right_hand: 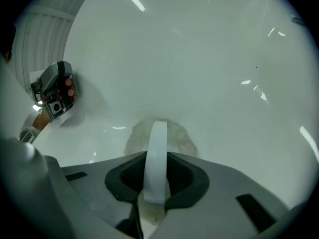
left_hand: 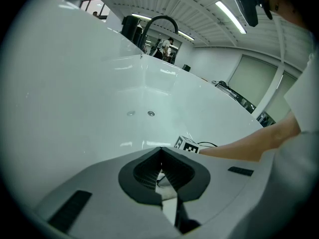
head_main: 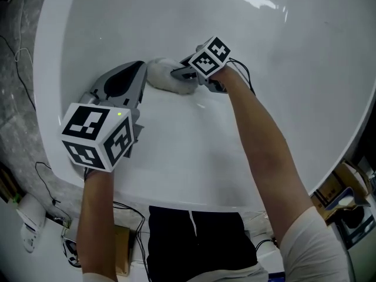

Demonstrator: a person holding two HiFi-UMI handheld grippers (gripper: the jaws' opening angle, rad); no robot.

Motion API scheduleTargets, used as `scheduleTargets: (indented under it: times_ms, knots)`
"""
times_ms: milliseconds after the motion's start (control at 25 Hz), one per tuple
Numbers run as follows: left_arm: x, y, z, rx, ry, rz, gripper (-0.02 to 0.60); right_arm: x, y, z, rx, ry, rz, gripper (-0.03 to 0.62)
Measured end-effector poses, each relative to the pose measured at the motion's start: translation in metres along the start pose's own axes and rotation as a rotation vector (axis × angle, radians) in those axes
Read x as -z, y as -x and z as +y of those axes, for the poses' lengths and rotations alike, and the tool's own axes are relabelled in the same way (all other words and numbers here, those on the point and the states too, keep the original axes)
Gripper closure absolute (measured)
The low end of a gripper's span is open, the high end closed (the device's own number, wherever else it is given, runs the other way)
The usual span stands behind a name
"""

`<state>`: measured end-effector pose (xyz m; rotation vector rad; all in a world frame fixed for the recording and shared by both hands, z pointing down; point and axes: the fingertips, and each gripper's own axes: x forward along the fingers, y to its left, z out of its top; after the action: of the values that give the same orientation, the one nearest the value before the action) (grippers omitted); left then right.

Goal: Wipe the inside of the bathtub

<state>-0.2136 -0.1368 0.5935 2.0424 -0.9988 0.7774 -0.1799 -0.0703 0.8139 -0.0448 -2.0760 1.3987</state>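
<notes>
Against the glossy white inner wall of the bathtub (head_main: pixel 282 69): right gripper (head_main: pixel 178 73) clamped on the white strap (right_hand: pixel 157 158) of a fluffy wiping pad (head_main: pixel 164 75), pad flat on the surface. Left gripper (head_main: pixel 132 78) just beside, jaws closed together, nothing between. Two round fittings (left_hand: pixel 151 113) in the wall. Black curved tap (left_hand: pixel 158 24) on the rim; ribbed ceiling, strip lights (left_hand: pixel 230 17). Grey floor (head_main: pixel 14 116) with cables (head_main: pixel 23 57) outside.

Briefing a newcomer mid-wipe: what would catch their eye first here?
The white bathtub fills every view. In the head view, left of centre, the right gripper holds a fluffy white pad against the tub wall by its strap. The left gripper sits shut and empty beside it.
</notes>
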Motion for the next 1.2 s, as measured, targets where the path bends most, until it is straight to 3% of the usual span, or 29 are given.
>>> scheduleTargets:
  times_ms: [680, 1200]
  knots:
    - [-0.002, 0.011, 0.004, -0.009, -0.002, -0.017, 0.574, 0.016, 0.005, -0.039, 0.099, 0.044, 0.042, 0.502]
    - [-0.002, 0.012, -0.003, 0.003, 0.001, -0.011, 0.574, 0.057, 0.037, -0.035, 0.081, -0.022, 0.040, 0.502]
